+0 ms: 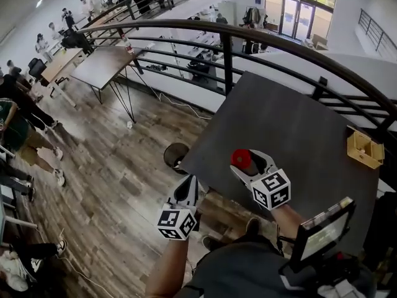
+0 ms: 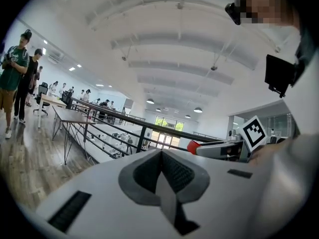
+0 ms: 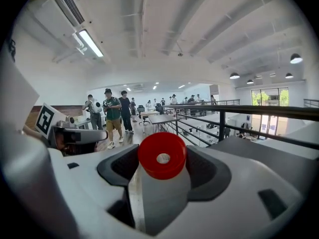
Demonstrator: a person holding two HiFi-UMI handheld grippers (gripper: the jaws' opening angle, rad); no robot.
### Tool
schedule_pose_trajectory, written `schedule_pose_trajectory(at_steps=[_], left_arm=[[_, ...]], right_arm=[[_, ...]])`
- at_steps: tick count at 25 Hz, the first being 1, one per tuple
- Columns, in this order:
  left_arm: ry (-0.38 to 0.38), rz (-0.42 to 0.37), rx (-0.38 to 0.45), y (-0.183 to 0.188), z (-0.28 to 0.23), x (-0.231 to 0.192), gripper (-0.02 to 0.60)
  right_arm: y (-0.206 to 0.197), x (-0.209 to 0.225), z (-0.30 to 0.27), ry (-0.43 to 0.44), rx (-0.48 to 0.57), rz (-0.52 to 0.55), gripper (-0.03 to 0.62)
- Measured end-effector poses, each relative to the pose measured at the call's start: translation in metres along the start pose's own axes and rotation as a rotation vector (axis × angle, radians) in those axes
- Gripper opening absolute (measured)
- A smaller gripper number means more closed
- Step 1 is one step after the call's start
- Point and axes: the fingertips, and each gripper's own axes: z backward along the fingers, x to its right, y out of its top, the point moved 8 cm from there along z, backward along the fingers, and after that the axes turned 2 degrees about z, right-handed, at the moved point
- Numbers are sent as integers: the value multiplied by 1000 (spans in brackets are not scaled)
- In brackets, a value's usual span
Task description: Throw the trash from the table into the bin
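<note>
In the head view my right gripper [image 1: 245, 162] is over the near edge of the dark grey table [image 1: 291, 129], shut on a pale bottle with a red cap [image 1: 240, 159]. The right gripper view shows the red-capped bottle [image 3: 163, 156] lying between the two pads of the right gripper [image 3: 164, 169], cap pointing outward. My left gripper [image 1: 188, 183] hangs over the wooden floor to the left of the table, pads together with nothing visible between them; the left gripper [image 2: 161, 157] looks the same in its own view. A dark round bin [image 1: 175, 155] stands on the floor by the table's left corner.
A cardboard box [image 1: 365, 149] sits at the table's right edge. A curved black railing [image 1: 226, 54] runs behind the table. Several people [image 1: 18, 129] stand on the floor at the left, near another table [image 1: 102, 66].
</note>
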Motion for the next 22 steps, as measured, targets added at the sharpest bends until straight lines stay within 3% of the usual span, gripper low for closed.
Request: schedule_pose_trajectory(at_steps=[7, 13, 18, 22], left_arm=[[54, 1, 33, 19, 57, -56, 11], [96, -6, 45, 14, 51, -93, 11], [110, 5, 69, 32, 91, -123, 11], [121, 2, 76, 32, 84, -150, 11]], right_arm=[[23, -72, -41, 66, 9, 32, 302], [21, -78, -83, 112, 27, 36, 302], [37, -134, -96, 142, 20, 59, 302], [37, -140, -129, 166, 27, 62, 302]])
